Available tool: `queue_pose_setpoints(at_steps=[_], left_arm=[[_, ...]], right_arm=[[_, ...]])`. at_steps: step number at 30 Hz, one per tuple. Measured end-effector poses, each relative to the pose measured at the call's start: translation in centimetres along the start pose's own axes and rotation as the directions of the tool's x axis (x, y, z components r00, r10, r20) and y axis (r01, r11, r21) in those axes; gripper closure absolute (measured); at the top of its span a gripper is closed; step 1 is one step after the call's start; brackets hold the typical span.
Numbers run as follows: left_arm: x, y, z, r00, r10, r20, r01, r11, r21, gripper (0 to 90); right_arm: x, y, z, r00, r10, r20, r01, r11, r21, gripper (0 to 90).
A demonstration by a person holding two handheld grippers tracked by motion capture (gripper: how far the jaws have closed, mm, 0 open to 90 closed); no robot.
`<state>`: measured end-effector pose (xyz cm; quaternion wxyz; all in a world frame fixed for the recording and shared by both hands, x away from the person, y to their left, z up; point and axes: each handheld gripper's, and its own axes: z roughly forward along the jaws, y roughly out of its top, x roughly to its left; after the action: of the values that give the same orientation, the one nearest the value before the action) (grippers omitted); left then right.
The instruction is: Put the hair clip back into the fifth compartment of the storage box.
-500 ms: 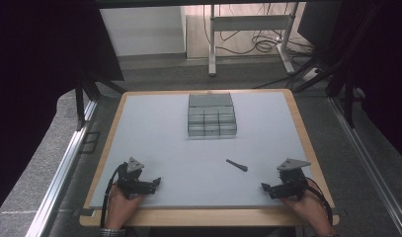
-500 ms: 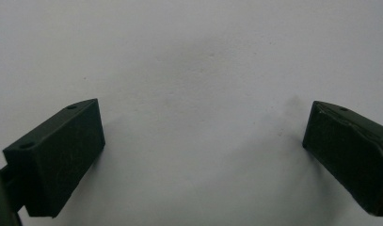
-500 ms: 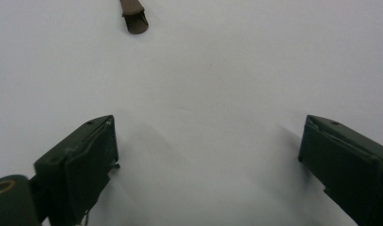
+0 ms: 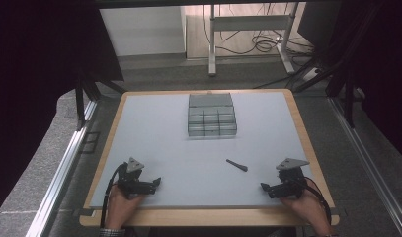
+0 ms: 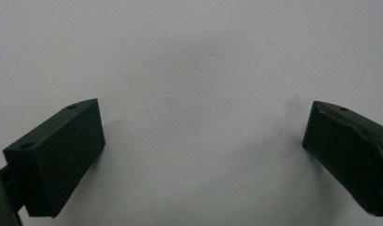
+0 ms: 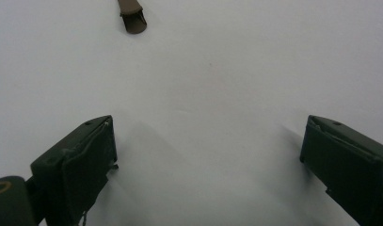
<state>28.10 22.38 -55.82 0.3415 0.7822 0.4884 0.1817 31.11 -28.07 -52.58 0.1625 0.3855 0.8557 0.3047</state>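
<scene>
Table (image 4: 154,148): matt pale grey top, smooth, showing faint scuffs; light wood edging running round it. Compartment box (image 4: 212,116): grey, dull-finished, looking like plastic. Small dark tool (image 4: 236,166): matt, brownish in the right gripper view. Left gripper (image 4: 151,184) and right gripper (image 4: 265,188): black matt plastic jaws, lightly scratched, each carrying a grey plate.

Small dark slender tool (image 4: 236,165), lying flat on the pale tabletop, angled, near the right front corner.
</scene>
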Motion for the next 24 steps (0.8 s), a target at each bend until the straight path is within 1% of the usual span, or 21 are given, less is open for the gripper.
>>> queue_pose_setpoints(at_steps=[7, 11, 17, 19, 22, 24], left_arm=[[0.0, 0.0, 0.0, 1.0, 0.0, 0.0, 0.0, 1.0, 0.0, 0.0], [0.0, 0.0, 0.0, 1.0, 0.0, 0.001, 0.0, 1.0, 0.0, 0.0], [0.0, 0.0, 0.0, 1.0, 0.0, 0.0, 0.0, 1.0, 0.0, 0.0], [0.0, 0.0, 0.0, 1.0, 0.0, 0.0, 0.0, 1.0, 0.0, 0.0], [0.0, 0.0, 0.0, 1.0, 0.0, 0.0, 0.0, 1.0, 0.0, 0.0], [0.0, 0.0, 0.0, 1.0, 0.0, 0.0, 0.0, 1.0, 0.0, 0.0]], right_arm=[[0.0, 0.3, 0.1, 1.0, -0.002, 0.002, 0.002, 1.0, 0.026, 3.2], [0.0, 0.4, 0.1, 1.0, 0.002, 0.004, -0.002, 1.0, 0.029, 3.3], [0.2, 0.8, 0.0, 0.9999, 0.007, 0.009, -0.008, 0.998, 0.064, 3.6], [0.4, 1.0, 0.0, 0.9999, 0.005, 0.01, -0.006, 0.996, 0.088, 3.7], [0.4, 1.1, 0.0, 1.0, 0.003, 0.008, -0.004, 0.995, 0.097, 4.0], [0.4, 1.3, -0.1, 1.0, 0.001, 0.007, -0.002, 0.993, 0.119, 5.1]])
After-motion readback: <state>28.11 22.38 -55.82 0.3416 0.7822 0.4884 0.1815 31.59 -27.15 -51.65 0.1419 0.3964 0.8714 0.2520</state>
